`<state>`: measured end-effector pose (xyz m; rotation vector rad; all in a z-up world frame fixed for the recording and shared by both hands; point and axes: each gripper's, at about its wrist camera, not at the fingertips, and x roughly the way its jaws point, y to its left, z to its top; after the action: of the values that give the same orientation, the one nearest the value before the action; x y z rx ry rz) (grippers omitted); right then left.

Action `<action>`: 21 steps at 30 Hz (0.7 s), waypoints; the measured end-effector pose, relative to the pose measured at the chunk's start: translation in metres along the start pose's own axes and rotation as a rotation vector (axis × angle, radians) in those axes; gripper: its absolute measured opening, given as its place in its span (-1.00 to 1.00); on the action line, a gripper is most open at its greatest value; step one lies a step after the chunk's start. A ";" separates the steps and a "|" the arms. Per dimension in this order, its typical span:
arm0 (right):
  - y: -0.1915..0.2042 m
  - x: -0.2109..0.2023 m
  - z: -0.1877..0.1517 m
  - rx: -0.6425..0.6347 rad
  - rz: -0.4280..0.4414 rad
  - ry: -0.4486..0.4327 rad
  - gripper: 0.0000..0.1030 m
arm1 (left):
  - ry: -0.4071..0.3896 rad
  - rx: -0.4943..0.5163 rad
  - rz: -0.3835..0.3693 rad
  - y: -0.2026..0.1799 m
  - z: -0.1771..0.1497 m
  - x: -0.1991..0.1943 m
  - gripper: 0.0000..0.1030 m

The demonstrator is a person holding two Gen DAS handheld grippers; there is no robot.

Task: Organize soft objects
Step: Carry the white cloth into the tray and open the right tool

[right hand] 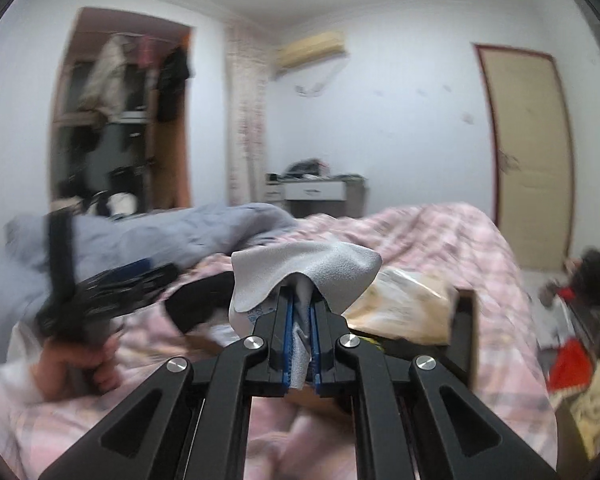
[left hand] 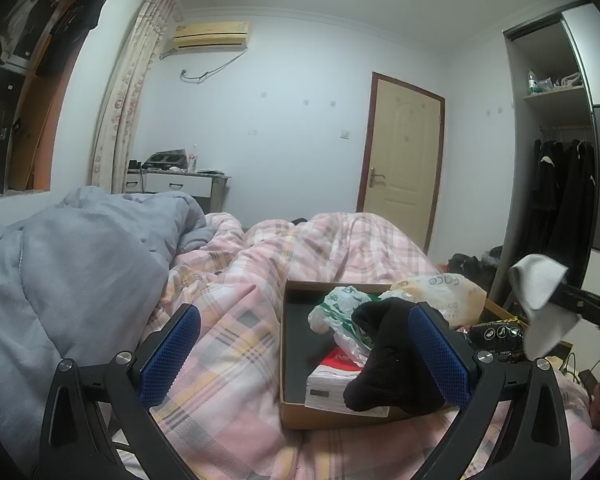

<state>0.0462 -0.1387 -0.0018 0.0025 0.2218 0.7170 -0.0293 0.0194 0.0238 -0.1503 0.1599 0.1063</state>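
A bedroom scene centred on a cardboard box that sits open on a bed covered by a pink plaid quilt.

The left gripper hovers low over the near-left corner of the box, its blue-padded fingers spread wide apart and holding nothing. A black sock lies draped over the near-right part of the box, touching the inner face of this gripper's right finger and lying on a white tissue pack in the box. Behind the sock, also in the box, lie a crumpled green-and-white plastic bag and a cream plastic bag printed with the word "face".

The right gripper is raised above the box's right side, its fingers pressed together on a grey cloth. The cloth fans out above and ahead of the fingertips, and a strip of it hangs down between the pads.

A rumpled grey duvet lies on the bed, left of the box.
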 end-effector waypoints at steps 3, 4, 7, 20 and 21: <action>-0.004 0.011 0.000 0.026 -0.052 0.059 -0.91 | 0.002 0.007 0.000 -0.002 0.000 0.001 1.00; -0.004 0.015 0.000 0.029 -0.065 0.080 -0.91 | 0.002 0.011 0.000 -0.003 0.000 0.001 1.00; -0.004 0.022 0.001 0.025 -0.110 0.114 -0.91 | 0.001 0.021 0.001 -0.006 0.000 0.000 1.00; -0.021 0.017 -0.002 0.070 -0.180 0.133 -0.59 | 0.001 0.029 0.001 -0.007 0.000 -0.001 1.00; -0.022 0.014 -0.002 0.074 -0.186 0.123 -0.27 | 0.002 0.030 0.001 -0.007 0.000 -0.001 1.00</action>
<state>0.0702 -0.1462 -0.0083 0.0077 0.3617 0.5242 -0.0292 0.0122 0.0250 -0.1207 0.1630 0.1052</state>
